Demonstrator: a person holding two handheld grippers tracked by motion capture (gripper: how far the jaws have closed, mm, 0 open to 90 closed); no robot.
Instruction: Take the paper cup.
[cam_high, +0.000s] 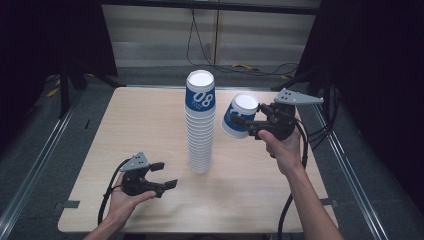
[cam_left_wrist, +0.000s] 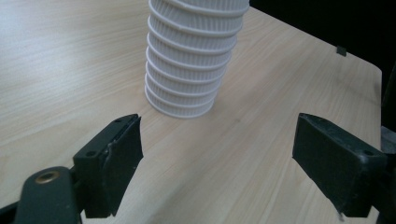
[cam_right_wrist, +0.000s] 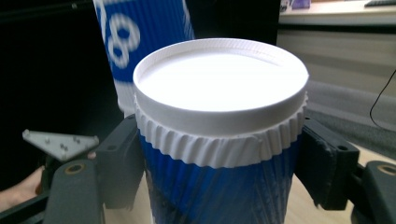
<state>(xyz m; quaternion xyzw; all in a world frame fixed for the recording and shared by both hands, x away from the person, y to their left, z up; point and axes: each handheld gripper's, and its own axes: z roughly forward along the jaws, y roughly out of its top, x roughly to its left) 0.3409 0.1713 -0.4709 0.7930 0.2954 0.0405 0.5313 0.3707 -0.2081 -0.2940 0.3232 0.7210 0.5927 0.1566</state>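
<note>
A blue and white ribbed paper cup (cam_right_wrist: 219, 140) sits closest, upside down in the right gripper view, its white base facing up; the right gripper (cam_high: 245, 124) clamps its fingers (cam_right_wrist: 121, 158) against both sides of the cup's blue wall; in the high view the cup hangs tilted in the air, just right of a tall stack of cups (cam_high: 200, 125) and apart from it; the stack stands upright near the middle of the pale wooden bench (cam_high: 150, 125), its top cup blue with white numerals; the left gripper (cam_high: 167, 175) rests low over the bench's near left part, well apart from the stack; its fingers (cam_left_wrist: 116, 158) stand wide open with nothing between them, pointing toward the stack's base.
</note>
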